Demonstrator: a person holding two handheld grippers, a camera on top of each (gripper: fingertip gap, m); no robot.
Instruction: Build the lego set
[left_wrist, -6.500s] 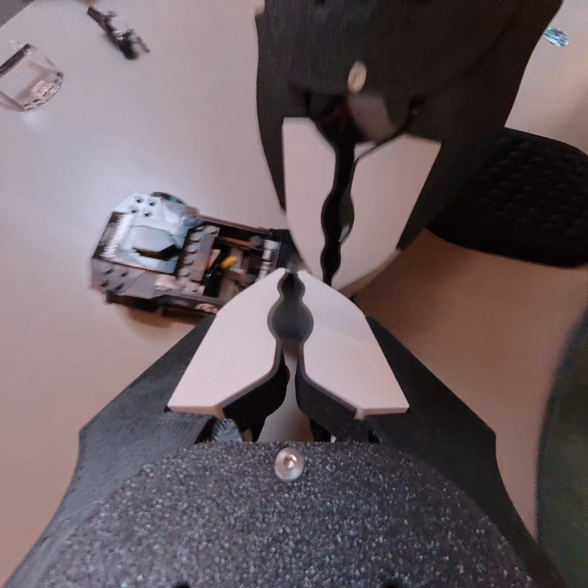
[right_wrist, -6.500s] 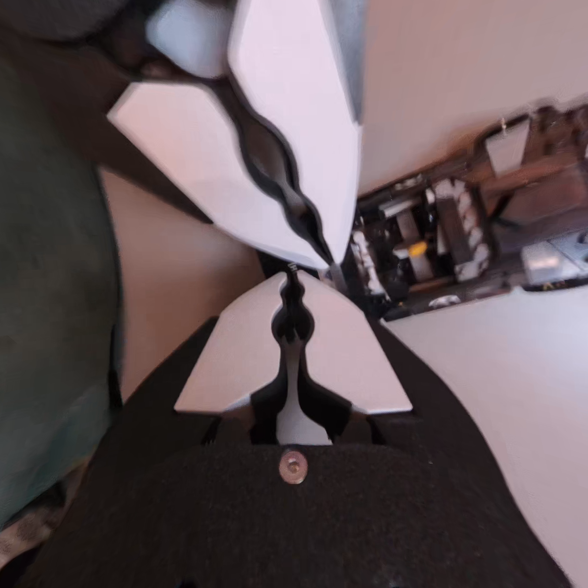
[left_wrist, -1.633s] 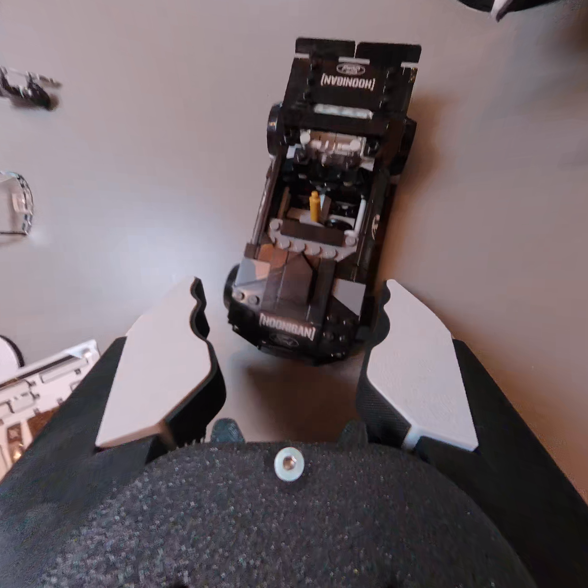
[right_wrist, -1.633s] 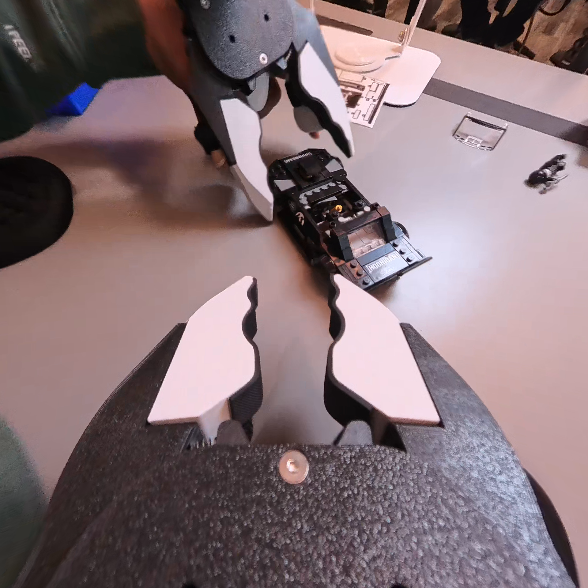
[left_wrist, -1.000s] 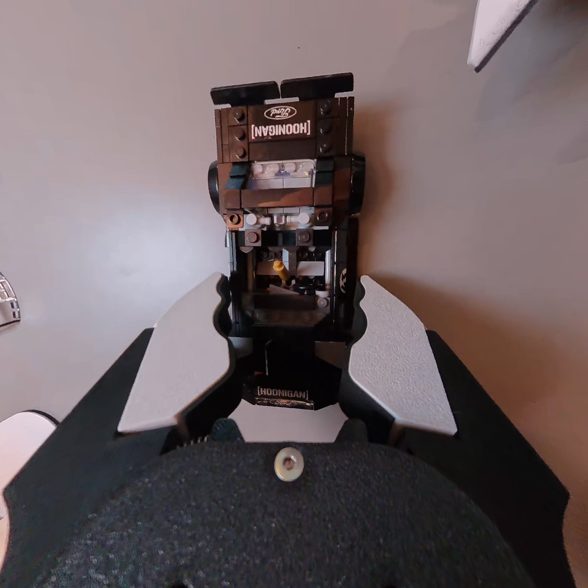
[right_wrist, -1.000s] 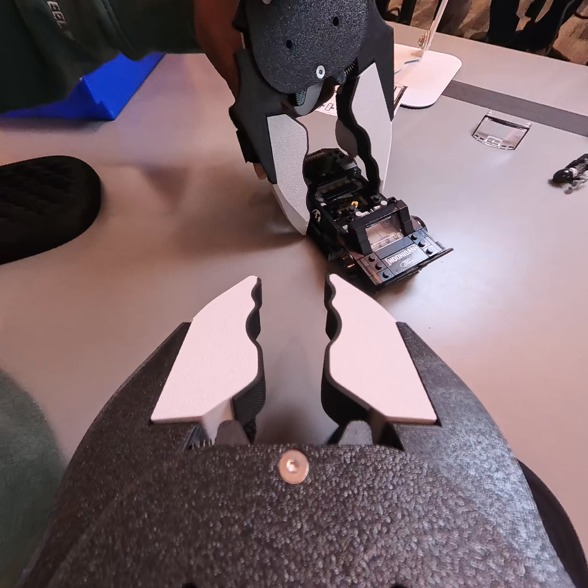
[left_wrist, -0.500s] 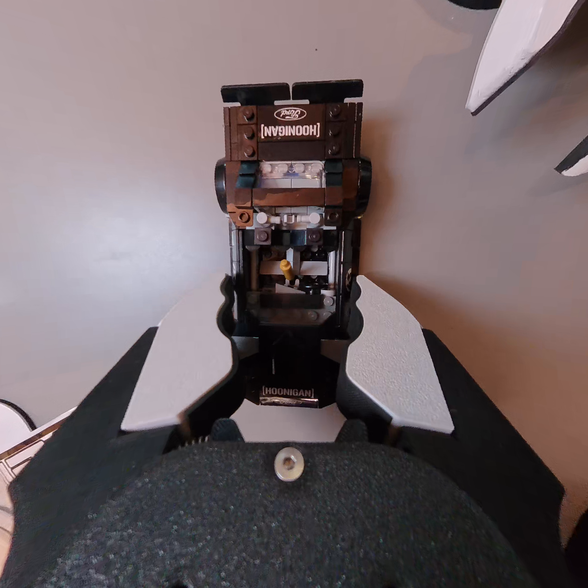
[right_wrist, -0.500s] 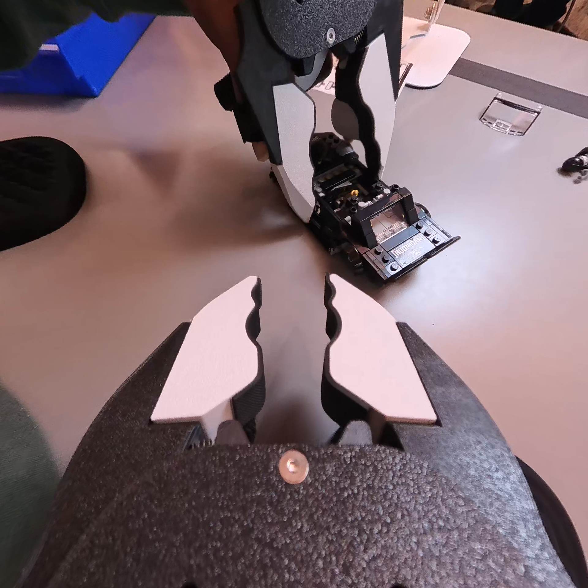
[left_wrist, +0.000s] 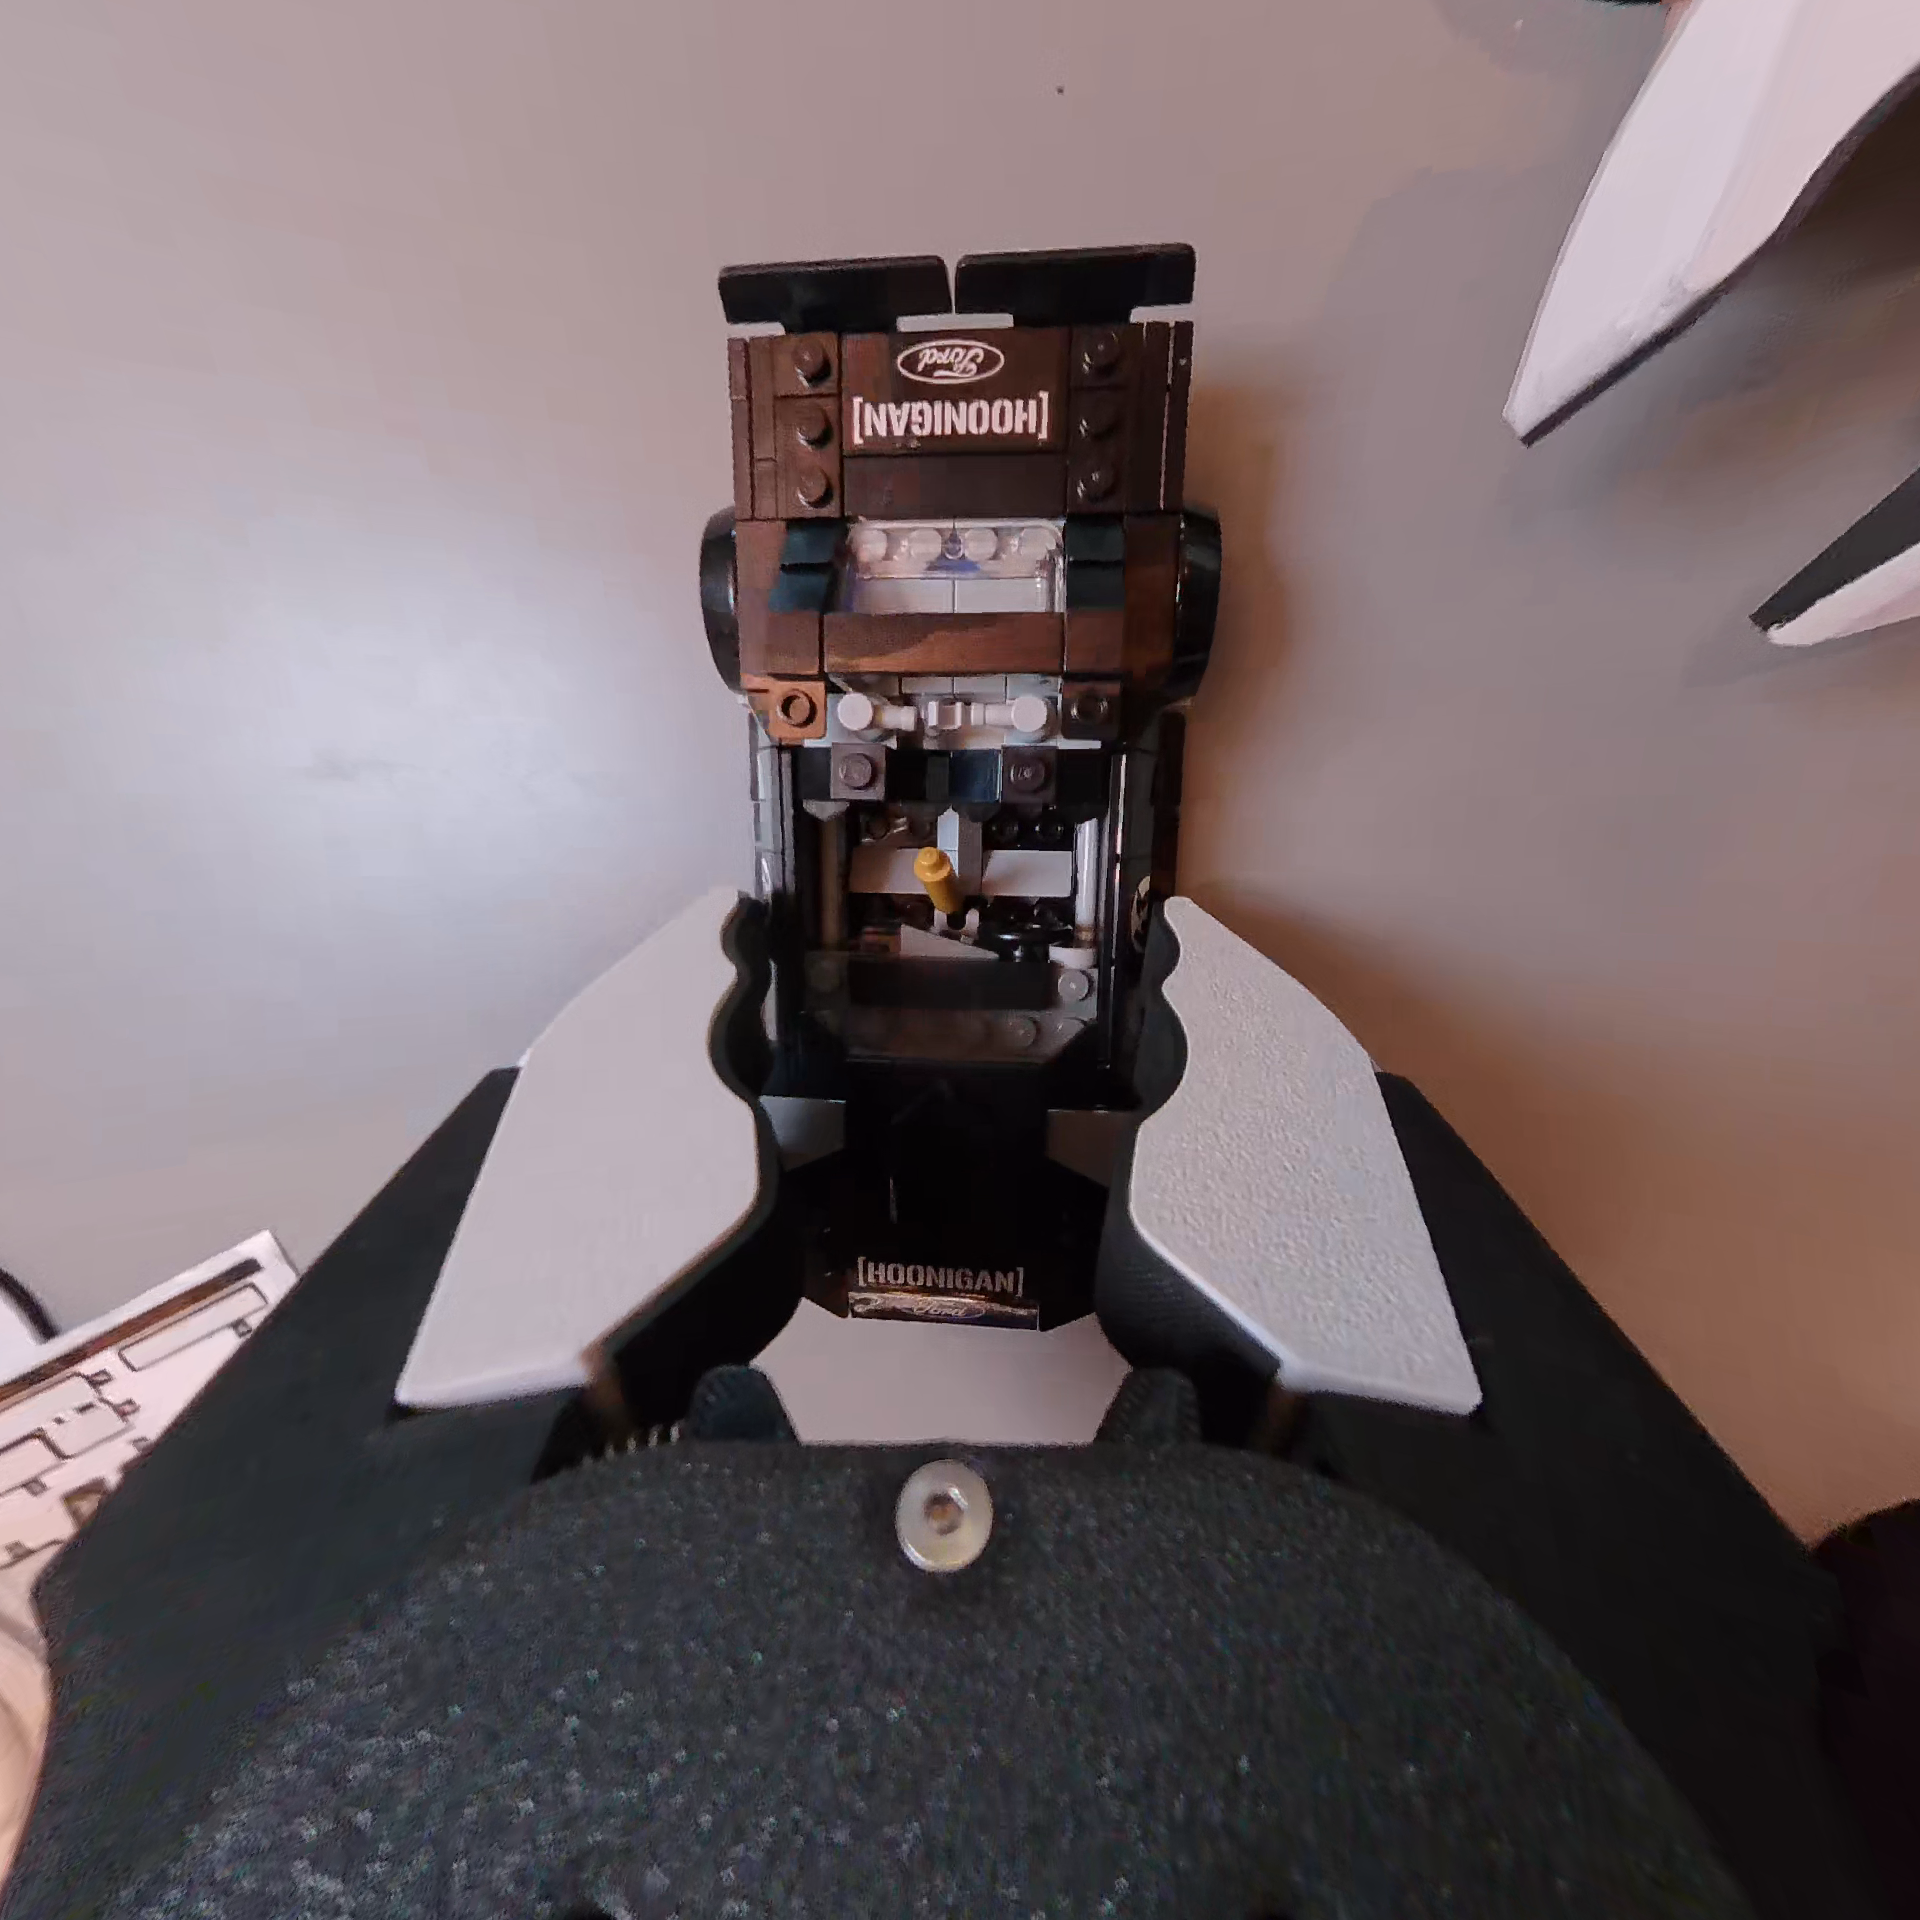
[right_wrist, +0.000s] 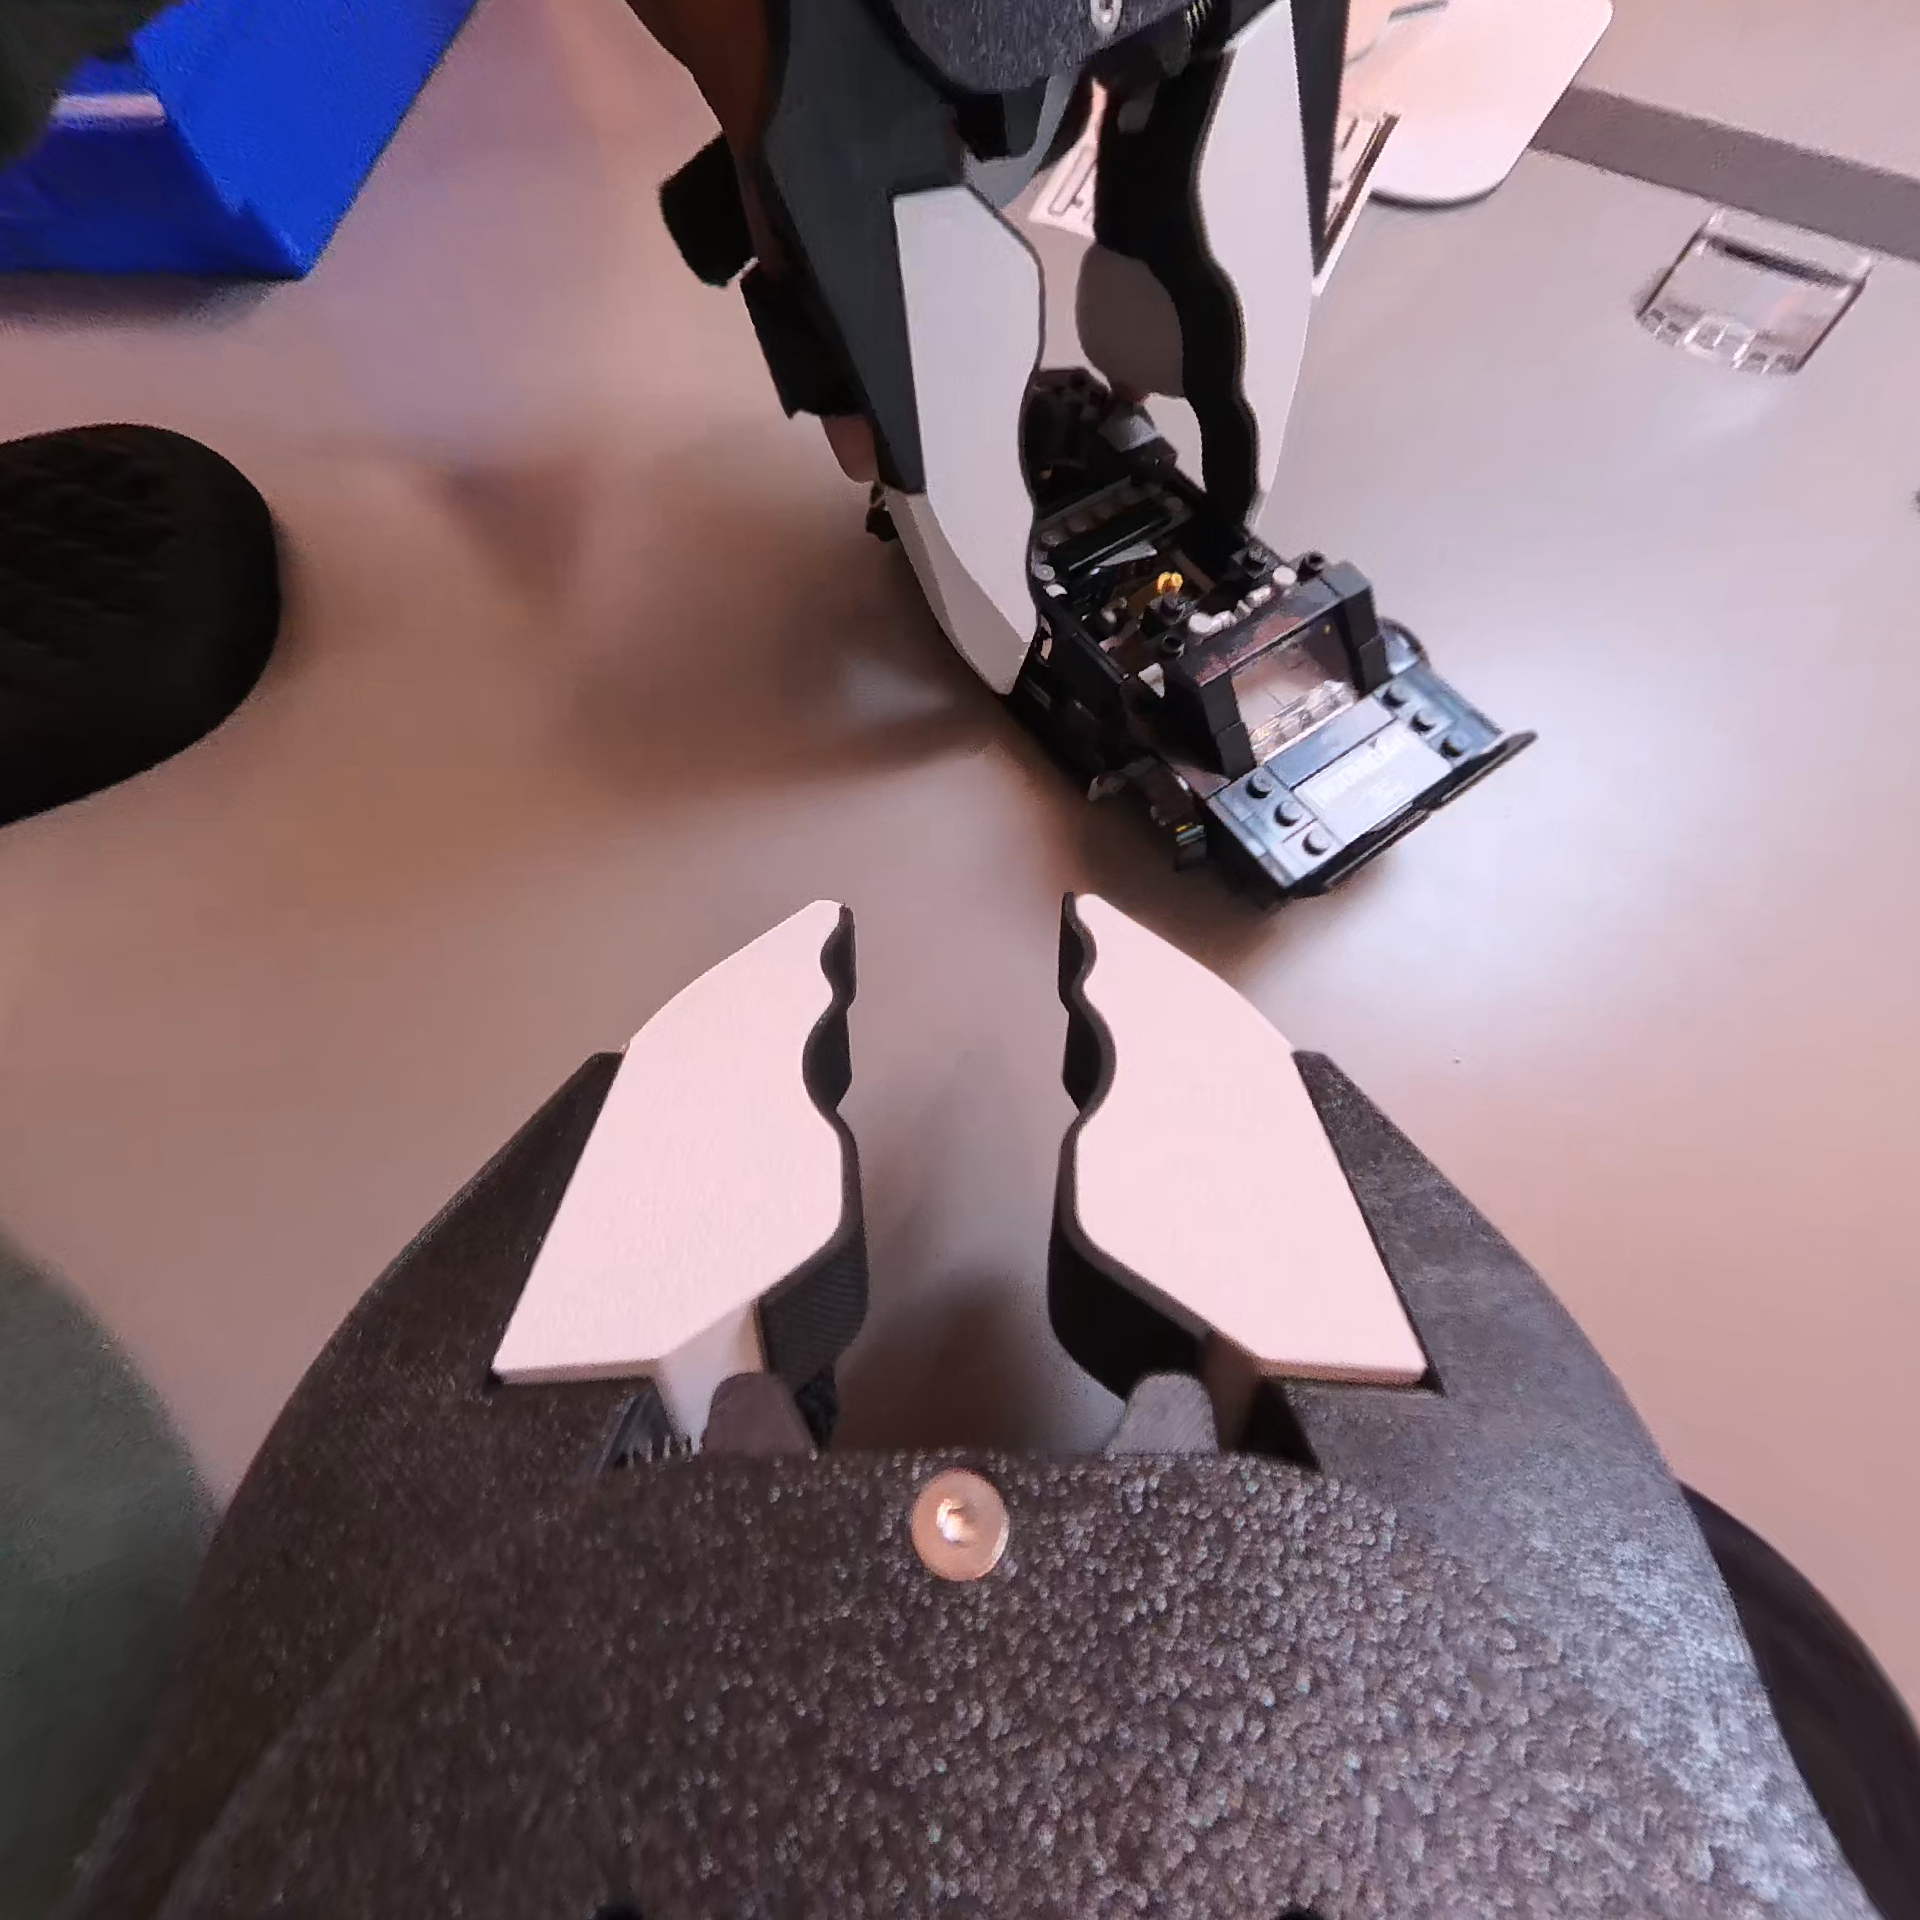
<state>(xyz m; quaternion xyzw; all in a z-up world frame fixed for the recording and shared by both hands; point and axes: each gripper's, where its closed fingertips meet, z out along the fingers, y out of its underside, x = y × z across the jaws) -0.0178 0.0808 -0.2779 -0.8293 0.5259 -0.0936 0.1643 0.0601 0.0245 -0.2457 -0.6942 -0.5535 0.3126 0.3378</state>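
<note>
A black lego car (left_wrist: 945, 644) with an open cabin and a small yellow lever stands on the grey table (left_wrist: 364, 520). My left gripper (left_wrist: 956, 914) straddles the car's front half, with both white fingers (left_wrist: 623, 1174) pressed against its sides. In the right wrist view the left gripper (right_wrist: 1117, 582) comes down from above onto the car (right_wrist: 1340, 748). My right gripper (right_wrist: 956, 914) is open and empty, a little above the table in front of the car's rear corner. Its fingertips (left_wrist: 1714, 208) show at the top right of the left wrist view.
A printed instruction sheet (left_wrist: 114, 1392) lies left of the left gripper. A clear lego windscreen piece (right_wrist: 1756, 281) and a white stand base (right_wrist: 1475, 114) lie beyond the car. A blue bin (right_wrist: 208, 135) and a black pad (right_wrist: 114, 613) are at the left.
Both grippers were shut tip to tip beside the car, then opened. The left gripper moved over the car's front and closed on its sides. The right gripper drew a little nearer.
</note>
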